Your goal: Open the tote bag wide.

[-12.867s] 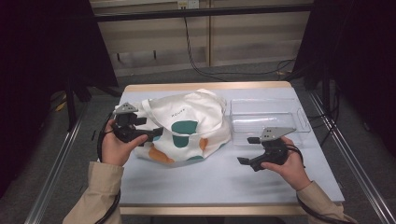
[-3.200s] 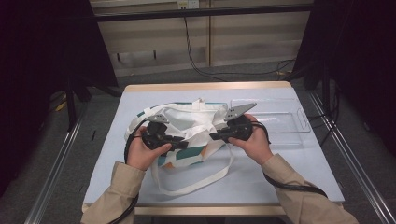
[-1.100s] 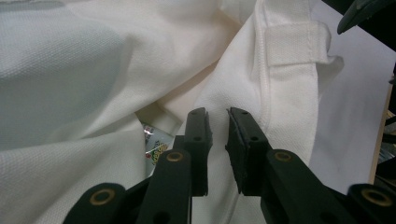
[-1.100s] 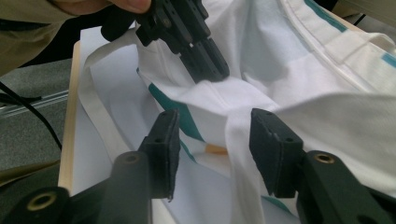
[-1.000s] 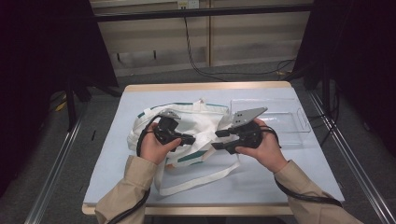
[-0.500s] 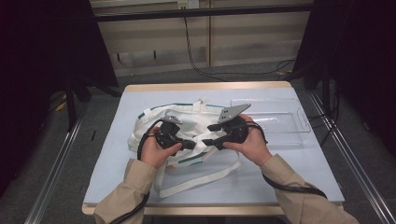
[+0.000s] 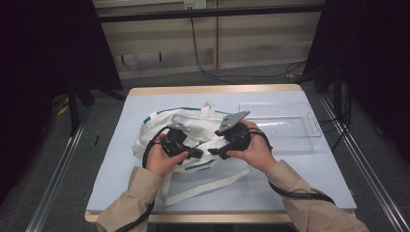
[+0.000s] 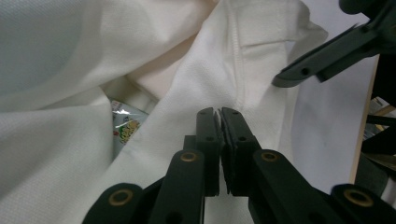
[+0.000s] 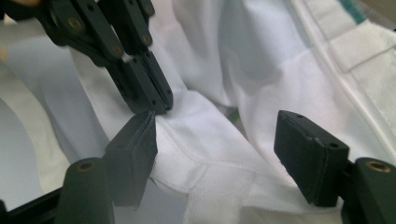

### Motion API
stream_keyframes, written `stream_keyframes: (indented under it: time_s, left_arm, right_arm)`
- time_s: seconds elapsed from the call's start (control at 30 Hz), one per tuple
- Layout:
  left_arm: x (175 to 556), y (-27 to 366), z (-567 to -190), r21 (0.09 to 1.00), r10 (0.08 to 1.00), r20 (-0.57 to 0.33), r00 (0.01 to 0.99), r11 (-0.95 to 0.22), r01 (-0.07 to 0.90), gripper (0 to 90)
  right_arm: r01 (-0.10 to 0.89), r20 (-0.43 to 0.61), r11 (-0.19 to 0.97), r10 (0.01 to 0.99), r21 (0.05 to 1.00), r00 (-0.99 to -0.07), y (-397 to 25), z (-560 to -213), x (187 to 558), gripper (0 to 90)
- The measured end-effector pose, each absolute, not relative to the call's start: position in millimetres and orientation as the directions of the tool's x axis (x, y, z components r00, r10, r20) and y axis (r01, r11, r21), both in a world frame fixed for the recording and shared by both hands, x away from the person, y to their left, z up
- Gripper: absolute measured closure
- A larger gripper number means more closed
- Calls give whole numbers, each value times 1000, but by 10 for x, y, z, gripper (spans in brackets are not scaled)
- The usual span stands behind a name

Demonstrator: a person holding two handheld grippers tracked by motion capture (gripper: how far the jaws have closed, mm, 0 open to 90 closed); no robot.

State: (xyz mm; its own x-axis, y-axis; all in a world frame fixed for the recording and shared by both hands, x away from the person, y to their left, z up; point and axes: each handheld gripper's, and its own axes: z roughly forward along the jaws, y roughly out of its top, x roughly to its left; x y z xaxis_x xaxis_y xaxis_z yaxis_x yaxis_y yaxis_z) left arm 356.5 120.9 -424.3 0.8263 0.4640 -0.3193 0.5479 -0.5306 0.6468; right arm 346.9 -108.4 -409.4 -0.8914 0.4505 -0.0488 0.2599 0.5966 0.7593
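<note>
Two grippers meet over the white tote bag (image 7: 193,130) at the counter (image 7: 309,169) centre. Left gripper (image 8: 219,116) fingers are clenched on the bag fabric. Right gripper (image 9: 215,135) fingers are released, straddling a fabric fold at the left gripper's 3 o'clock.

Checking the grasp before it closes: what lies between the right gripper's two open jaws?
In the right gripper view, a folded hem of the white tote bag lies between the right gripper jaws.
</note>
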Motion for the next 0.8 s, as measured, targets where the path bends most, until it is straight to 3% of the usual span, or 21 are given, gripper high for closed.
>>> stream_keyframes:
  time_s: [0.2, 0.3, 0.43, 0.53, 0.8]
  left_arm:
    - [3586, 1266, -4172, 650, 500, -295, 814, -519, 555, 781]
    - [3652, 1364, -4012, 692, 556, -229, 799, -485, 536, 625]
    - [3727, 1439, -3900, 698, 590, -192, 784, -480, 531, 606]
    - [3832, 1495, -3855, 700, 634, -136, 761, -482, 527, 503]
    - [3907, 1622, -3805, 723, 665, -135, 735, -441, 532, 423]
  right_arm:
    - [297, -4, 587, 456, 753, -890, -1128, -4249, 3464, 330]
    - [295, -7, 600, 448, 744, -894, -1124, -4266, 3443, 335]
    - [290, -7, 604, 439, 742, -899, -1125, -4261, 3442, 347]
    - [299, 0, 601, 445, 742, -895, -1117, -4257, 3441, 347]
    - [303, 11, 590, 446, 748, -895, -1124, -4245, 3439, 350]
